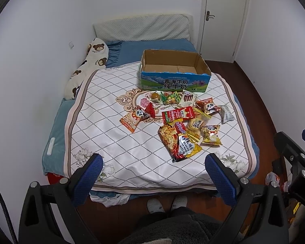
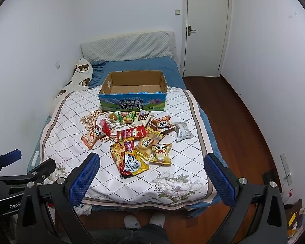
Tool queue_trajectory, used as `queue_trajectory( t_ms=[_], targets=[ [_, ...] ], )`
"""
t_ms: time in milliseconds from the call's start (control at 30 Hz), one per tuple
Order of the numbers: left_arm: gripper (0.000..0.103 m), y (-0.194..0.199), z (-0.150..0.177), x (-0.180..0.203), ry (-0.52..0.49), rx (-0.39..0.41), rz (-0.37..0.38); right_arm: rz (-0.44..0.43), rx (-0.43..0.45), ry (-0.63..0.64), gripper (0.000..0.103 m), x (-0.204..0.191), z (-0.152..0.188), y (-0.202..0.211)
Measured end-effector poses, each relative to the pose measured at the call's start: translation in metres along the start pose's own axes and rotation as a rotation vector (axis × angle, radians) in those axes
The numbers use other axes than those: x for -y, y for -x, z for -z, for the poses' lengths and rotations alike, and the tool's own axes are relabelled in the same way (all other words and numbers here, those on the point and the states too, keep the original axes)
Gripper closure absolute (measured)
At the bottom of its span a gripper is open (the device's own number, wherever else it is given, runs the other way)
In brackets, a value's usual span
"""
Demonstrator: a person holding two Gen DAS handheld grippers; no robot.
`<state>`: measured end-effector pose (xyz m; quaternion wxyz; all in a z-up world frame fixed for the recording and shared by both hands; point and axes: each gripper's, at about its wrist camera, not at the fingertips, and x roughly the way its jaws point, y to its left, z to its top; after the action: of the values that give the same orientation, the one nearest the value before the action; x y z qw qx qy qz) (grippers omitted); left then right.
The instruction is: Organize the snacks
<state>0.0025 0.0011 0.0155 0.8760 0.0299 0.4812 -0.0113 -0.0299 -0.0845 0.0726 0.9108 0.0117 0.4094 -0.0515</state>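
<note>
Several snack packets [image 1: 179, 118] [image 2: 136, 140] lie scattered on a white diamond-patterned quilt [image 1: 116, 134] [image 2: 71, 126]. The nearest is a big red and yellow noodle bag [image 1: 178, 142] [image 2: 128, 160]. Behind the pile stands an open cardboard milk box [image 1: 173, 72] [image 2: 133, 91] with nothing in it. My left gripper [image 1: 153, 160] is open over the quilt's near edge, short of the packets. My right gripper [image 2: 151, 160] is open too, its blue fingers [image 2: 84, 179] wide apart, nothing between them.
The quilt lies on a bed with a blue sheet [image 1: 156, 45], a grey pillow [image 1: 142, 27] and a bear-print bolster [image 1: 87, 65] against the left wall. Wooden floor [image 2: 238, 126] runs along the right to a white door [image 2: 205, 28]. A person's socked feet [image 1: 166, 203] stand at the bed's foot.
</note>
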Motion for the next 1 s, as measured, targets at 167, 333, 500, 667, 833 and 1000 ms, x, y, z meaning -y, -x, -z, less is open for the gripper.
queue_trajectory(
  t_ms=[167,333,500,667,833,1000],
  targets=[
    [0.0,-0.004,-0.004,0.0,-0.004,0.0,-0.001,-0.001,0.0,-0.001,0.0,0.0,-0.001,-0.002],
    [0.0,-0.006,-0.006,-0.001,-0.004,0.0,0.002,0.003,-0.006,0.0,0.0,-0.003,-0.002,-0.005],
    [0.0,-0.009,-0.01,-0.001,-0.009,-0.002,0.003,0.006,-0.009,-0.005,0.0,-0.003,-0.005,-0.01],
    [0.0,-0.011,-0.012,-0.001,-0.012,-0.002,0.002,0.006,-0.01,-0.006,0.0,-0.002,-0.005,-0.012],
    [0.0,-0.012,-0.013,-0.001,-0.015,-0.001,0.004,0.007,-0.012,-0.008,0.0,0.0,-0.006,-0.014],
    [0.0,-0.012,-0.012,0.0,-0.019,0.0,0.008,0.013,-0.01,-0.012,0.0,0.002,-0.002,-0.017]
  ],
)
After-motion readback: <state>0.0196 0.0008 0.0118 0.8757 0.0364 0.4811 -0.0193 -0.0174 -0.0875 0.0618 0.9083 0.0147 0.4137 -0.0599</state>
